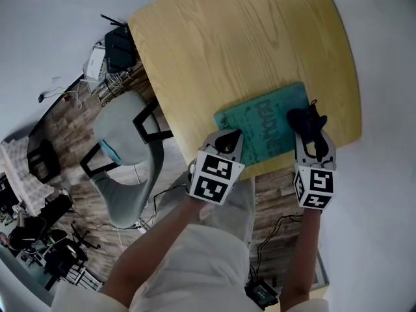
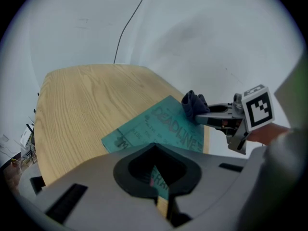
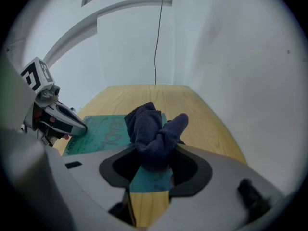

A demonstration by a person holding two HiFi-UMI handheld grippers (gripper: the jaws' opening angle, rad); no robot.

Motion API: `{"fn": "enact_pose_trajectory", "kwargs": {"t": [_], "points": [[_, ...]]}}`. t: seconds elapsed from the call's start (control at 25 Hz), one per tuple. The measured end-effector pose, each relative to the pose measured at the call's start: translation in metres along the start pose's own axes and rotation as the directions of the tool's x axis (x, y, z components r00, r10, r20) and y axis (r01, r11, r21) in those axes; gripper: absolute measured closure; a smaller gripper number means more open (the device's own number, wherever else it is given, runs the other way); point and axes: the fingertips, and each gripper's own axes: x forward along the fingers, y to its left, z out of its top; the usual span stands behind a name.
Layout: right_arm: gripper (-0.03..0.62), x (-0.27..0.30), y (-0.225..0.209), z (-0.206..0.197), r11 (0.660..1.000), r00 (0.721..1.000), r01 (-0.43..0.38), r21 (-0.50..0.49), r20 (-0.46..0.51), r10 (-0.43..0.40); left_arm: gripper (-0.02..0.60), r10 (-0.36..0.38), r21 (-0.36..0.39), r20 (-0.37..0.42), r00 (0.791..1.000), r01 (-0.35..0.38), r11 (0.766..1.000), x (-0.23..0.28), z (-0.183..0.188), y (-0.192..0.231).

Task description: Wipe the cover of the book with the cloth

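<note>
Dark blue cloth (image 3: 153, 131) sits bunched in the right claw (image 3: 154, 154), whose jaws are clamped on its lower folds while two loose lobes stick up past the tips. In the head view the wad lies over the right-hand part of the teal book (image 1: 260, 127), close to its far right corner. I cannot tell from these angles whether the fabric touches the cover or rides just above it.

The left claw (image 2: 154, 147) has its jaws drawn together with nothing between them. Its tips rest at the book's near left corner, and a sliver of teal cover and then bare wood shows through the hollow behind them. It seems to press on the cover rather than pinch it, though the contact itself is hidden under the tips.

The book lies flat and closed near the front edge of the light wooden table (image 1: 227, 44), turned a little askew, with dark lettering across its cover. The rest of the tabletop is bare wood grain.

Left of the table a pale grey chair (image 1: 127, 149) stands on the plank floor (image 1: 71, 125).
</note>
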Motion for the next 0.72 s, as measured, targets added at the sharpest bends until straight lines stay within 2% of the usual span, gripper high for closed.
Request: {"fn": "enact_pose_trajectory", "kwargs": {"t": [0.4,0.72], "points": [[0.411,-0.021,-0.004,-0.031,1.0,0.998,0.023,0.001,-0.056,-0.023,0.574,0.001,-0.004,0.008,1.0,-0.001,1.0,0.001,0.001,0.001],[0.411,-0.04,-0.01,-0.061,0.996,0.991,0.078,0.032,-0.109,-0.074,0.574,0.007,0.008,0.019,1.0,-0.007,1.0,0.004,0.0,0.002]]}}
